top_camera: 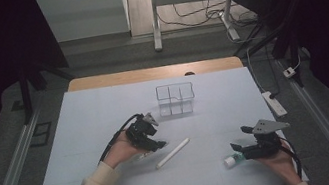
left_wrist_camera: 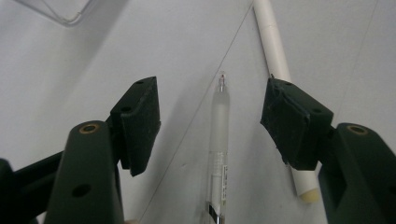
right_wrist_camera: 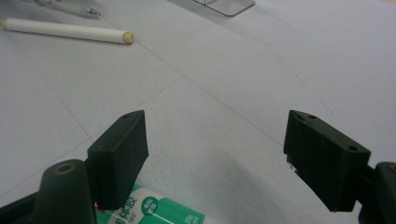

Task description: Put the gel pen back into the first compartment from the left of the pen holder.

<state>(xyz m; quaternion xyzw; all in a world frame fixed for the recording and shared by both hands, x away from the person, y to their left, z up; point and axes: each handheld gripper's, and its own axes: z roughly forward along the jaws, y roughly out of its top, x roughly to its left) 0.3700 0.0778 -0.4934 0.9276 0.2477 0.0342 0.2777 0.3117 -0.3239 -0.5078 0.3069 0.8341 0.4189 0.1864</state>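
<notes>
Dark floor and black curtains ring a pale desk (top_camera: pixel 105 112), with cables and a grey frame leg on the floor beyond its far edge. Most of the white top lies bare: wide free space on the far left and far right, and a broad strip along the near edge between the two forearms. A clear divided box (top_camera: pixel 176 99) stands toward the far middle, well apart from both hands.

Left tool (top_camera: pixel 153 142) sits low over the desk left of centre, its jaws spread wide and gripping nothing. Between them, in the left gripper view, lies a pen (left_wrist_camera: pixel 219 140) – a frosted clear barrel with a fine tip pointing away from the camera and a printed label nearer the hand. It rests flat on the desk, touched by neither pad. Just beside it, past the right-hand jaw of that view, lies a white stick (left_wrist_camera: pixel 275 51), plain and round with a blunt cream end, running at a slant toward the middle of the desk.

Right tool (top_camera: pixel 240 150) rests near the right front corner, jaws also released. A small tube (right_wrist_camera: pixel 154 210) with a green-and-white label lies on the desk below its left-hand pad – whether it touches that pad cannot be told.
</notes>
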